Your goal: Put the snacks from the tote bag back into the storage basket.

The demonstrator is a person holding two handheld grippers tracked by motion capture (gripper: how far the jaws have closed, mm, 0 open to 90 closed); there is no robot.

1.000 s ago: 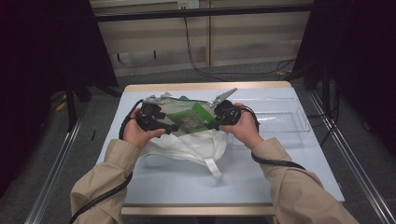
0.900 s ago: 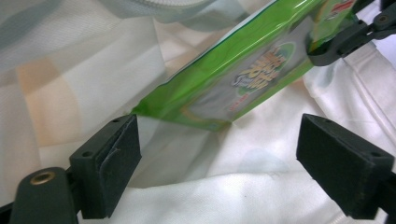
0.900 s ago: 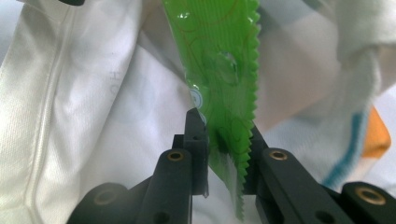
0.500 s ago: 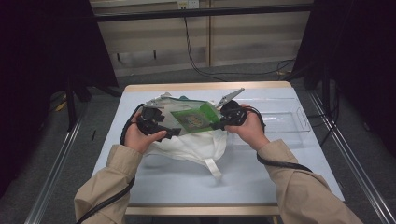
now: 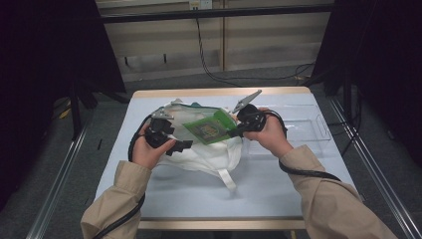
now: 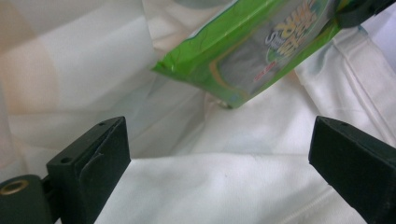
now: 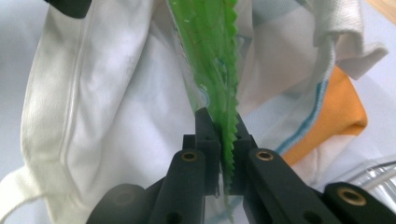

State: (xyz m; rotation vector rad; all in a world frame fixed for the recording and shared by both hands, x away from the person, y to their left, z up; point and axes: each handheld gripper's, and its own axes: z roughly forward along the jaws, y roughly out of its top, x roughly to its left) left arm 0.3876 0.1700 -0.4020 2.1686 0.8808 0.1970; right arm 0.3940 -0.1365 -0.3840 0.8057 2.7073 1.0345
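1. Our right tongs [image 7: 219, 135] are clamped tight on the serrated edge of a green packet [image 7: 210, 51]; in the right gripper view the zigzag seal sits pinched between the two black jaws and the packet runs up toward 12 o'clock.

2. In the high view the right tongs [image 5: 234, 130] grip the green packet [image 5: 209, 127] at its 3 o'clock edge, and the packet hangs tilted in the air above the white cloth bag [image 5: 209, 154].

3. Our left tongs [image 6: 219, 154] stand wide apart with nothing between the jaws; they have just been opening. In the left gripper view the packet [image 6: 261, 46] floats clear of them toward 1 o'clock, with white fabric [image 6: 215, 186] beneath.

4. In the high view the left tongs [image 5: 181, 145] sit at about 8 o'clock from the packet, just beside its lower corner and over the bag's near side.

5. The bag lies crumpled at the middle of the table [image 5: 259, 194], and a white strap [image 5: 226, 179] trails from it toward 5 o'clock.

6. The right gripper view shows an orange patch [image 7: 345, 112] with a blue-edged hem at 3 o'clock from the tongs.

7. A clear plastic tray [image 5: 311, 130] rests on the table at 3 o'clock from our right hand [image 5: 271, 137], close beside it.

8. Our left hand [image 5: 149, 149] holds its gripper at 9 o'clock from the bag, cable looping beside the wrist.
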